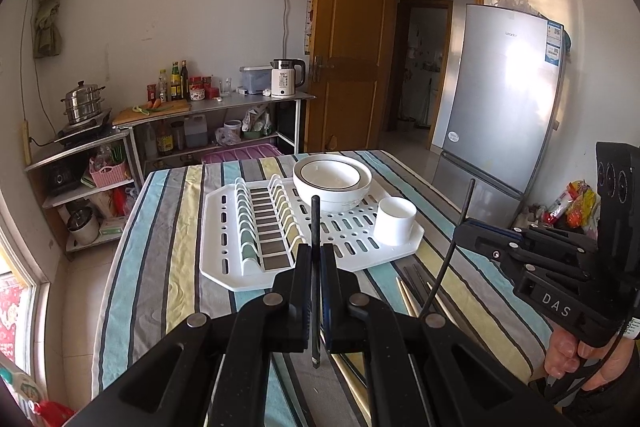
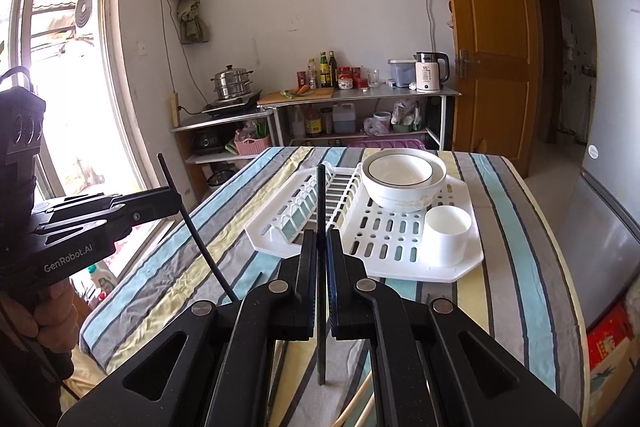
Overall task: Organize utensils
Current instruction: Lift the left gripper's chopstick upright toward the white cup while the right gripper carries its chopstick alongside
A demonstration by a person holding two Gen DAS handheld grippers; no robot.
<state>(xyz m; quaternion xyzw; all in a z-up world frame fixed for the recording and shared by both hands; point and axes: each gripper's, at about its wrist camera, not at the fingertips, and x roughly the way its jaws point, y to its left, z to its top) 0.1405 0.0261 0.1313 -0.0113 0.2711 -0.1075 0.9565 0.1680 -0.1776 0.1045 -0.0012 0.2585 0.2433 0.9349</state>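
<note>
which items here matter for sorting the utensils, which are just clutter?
Job: black chopstick in left tool; black chopstick in right tool; white cup; drying rack; loose chopsticks.
Clutter: bowls, kettle, fridge.

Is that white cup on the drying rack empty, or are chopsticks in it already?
Empty: the white cup stands upright on the rack, nothing sticking out.

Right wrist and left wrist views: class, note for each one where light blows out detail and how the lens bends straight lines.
Right wrist view: the window is overexposed to white, and its frame bows with fisheye curvature. Left wrist view: glare washes out a patch on the fridge door, the fridge leans inward, and dark vignetting fills the corners.
</note>
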